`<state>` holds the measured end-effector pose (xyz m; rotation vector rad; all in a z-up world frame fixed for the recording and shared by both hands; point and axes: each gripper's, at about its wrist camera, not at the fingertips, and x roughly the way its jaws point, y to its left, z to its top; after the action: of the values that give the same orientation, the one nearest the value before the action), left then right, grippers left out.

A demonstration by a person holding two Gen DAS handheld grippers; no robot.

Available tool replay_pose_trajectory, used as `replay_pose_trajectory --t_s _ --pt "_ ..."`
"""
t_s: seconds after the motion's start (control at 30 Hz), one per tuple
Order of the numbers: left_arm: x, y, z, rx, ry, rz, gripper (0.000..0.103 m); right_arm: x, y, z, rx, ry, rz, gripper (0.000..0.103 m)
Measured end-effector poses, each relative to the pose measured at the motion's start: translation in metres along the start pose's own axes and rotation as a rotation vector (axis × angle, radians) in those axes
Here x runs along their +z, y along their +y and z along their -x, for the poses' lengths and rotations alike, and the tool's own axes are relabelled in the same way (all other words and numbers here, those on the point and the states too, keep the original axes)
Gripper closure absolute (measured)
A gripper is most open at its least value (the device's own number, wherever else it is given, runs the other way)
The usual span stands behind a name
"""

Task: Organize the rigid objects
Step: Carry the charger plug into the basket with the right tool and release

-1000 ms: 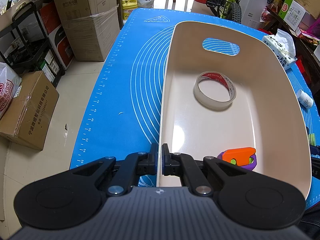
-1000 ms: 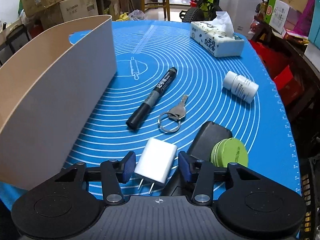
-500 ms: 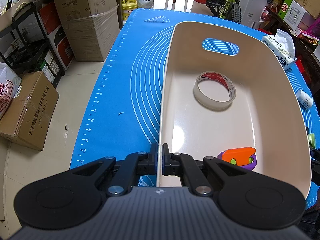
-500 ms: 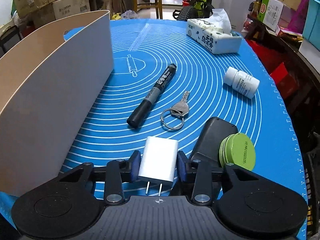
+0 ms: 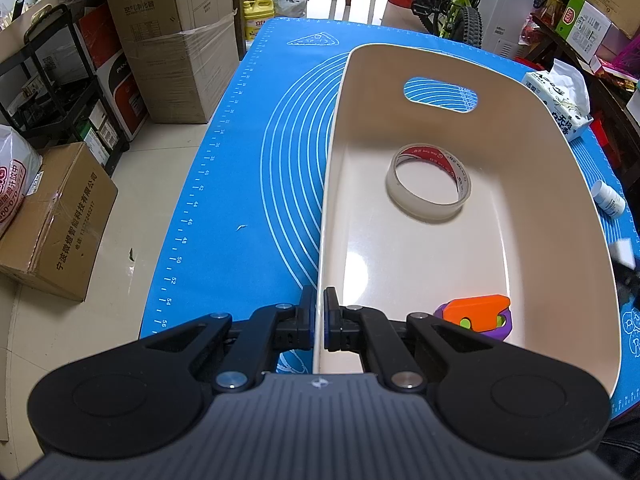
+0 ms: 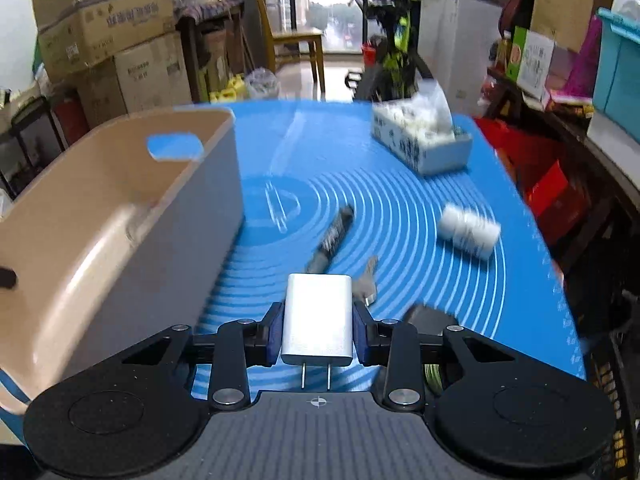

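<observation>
My left gripper (image 5: 319, 312) is shut on the near left rim of the cream bin (image 5: 552, 152). Inside the bin lie a tape roll (image 5: 428, 184) and an orange and purple toy (image 5: 476, 314). My right gripper (image 6: 318, 330) is shut on a white charger plug (image 6: 318, 322), prongs toward the camera, lifted above the blue mat (image 6: 400, 200). The bin (image 6: 120, 220) stands to its left. On the mat lie a black marker (image 6: 334, 238), keys (image 6: 368, 284) and a white pill bottle (image 6: 468, 230), all blurred.
A tissue box (image 6: 420, 140) stands at the mat's far right; it also shows in the left wrist view (image 5: 560, 96). A black object (image 6: 430, 316) lies just right of my right gripper. Cardboard boxes (image 5: 168, 32) and a bicycle (image 5: 452, 4) stand around the table.
My right gripper closed on the charger plug and lifted it off the mat, tilting up toward the bin side. The left gripper has stayed on the bin rim.
</observation>
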<state>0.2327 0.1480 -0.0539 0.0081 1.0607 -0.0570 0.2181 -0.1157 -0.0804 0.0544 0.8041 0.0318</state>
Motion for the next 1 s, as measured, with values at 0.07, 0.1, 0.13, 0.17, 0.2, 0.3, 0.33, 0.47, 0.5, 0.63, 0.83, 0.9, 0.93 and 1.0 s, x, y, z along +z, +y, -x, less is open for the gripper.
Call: replay_pose_trajectory --t_s 0.07,0.1,0.13,0.17,0.2,0.3,0.33,0.47,0.5,0.63,0.83,0.9,0.93,1.0 --pt "0.000 0.000 0.000 0.000 0.000 0.001 0.098 0.009 0.004 0.008 0.003 -0.031 0.007 0.061" --pt "0.000 0.000 0.000 0.000 0.000 0.001 0.098 0.013 0.007 0.012 0.004 -0.047 0.014 0.061" --pt "0.000 0.000 0.000 0.000 0.000 0.001 0.098 0.018 0.009 0.015 0.008 -0.065 0.016 0.061" --pt "0.000 0.000 0.000 0.000 0.000 0.000 0.098 0.024 0.011 0.019 0.014 -0.081 0.017 0.061" --pt "0.000 0.000 0.000 0.000 0.000 0.000 0.098 0.028 0.013 0.022 0.019 -0.096 0.018 0.061" --pt "0.000 0.000 0.000 0.001 0.000 0.000 0.098 0.041 0.024 0.032 0.034 -0.139 0.026 0.061" --pt "0.000 0.000 0.000 0.000 0.000 0.000 0.098 0.046 0.028 0.034 0.041 -0.153 0.032 0.061" --pt "0.000 0.000 0.000 0.001 -0.001 -0.002 0.098 0.061 0.048 0.039 0.081 -0.186 0.050 0.061" --pt "0.000 0.000 0.000 0.002 0.000 -0.001 0.098 0.064 0.053 0.038 0.090 -0.191 0.057 0.061" --pt "0.001 -0.001 0.000 0.000 0.000 -0.001 0.098 0.072 0.078 0.035 0.131 -0.200 0.098 0.061" --pt "0.000 -0.001 0.000 0.001 0.000 -0.002 0.098 0.074 0.113 0.020 0.176 -0.149 0.165 0.061" --pt "0.000 -0.001 0.000 0.001 0.000 -0.002 0.098 0.072 0.123 0.011 0.200 -0.099 0.186 0.061" --pt "0.000 -0.001 0.000 0.001 0.000 -0.002 0.098 0.070 0.126 0.008 0.215 -0.074 0.189 0.061" --pt "0.000 -0.001 0.000 0.002 0.000 -0.003 0.098 0.065 0.135 -0.001 0.229 -0.024 0.203 0.061"
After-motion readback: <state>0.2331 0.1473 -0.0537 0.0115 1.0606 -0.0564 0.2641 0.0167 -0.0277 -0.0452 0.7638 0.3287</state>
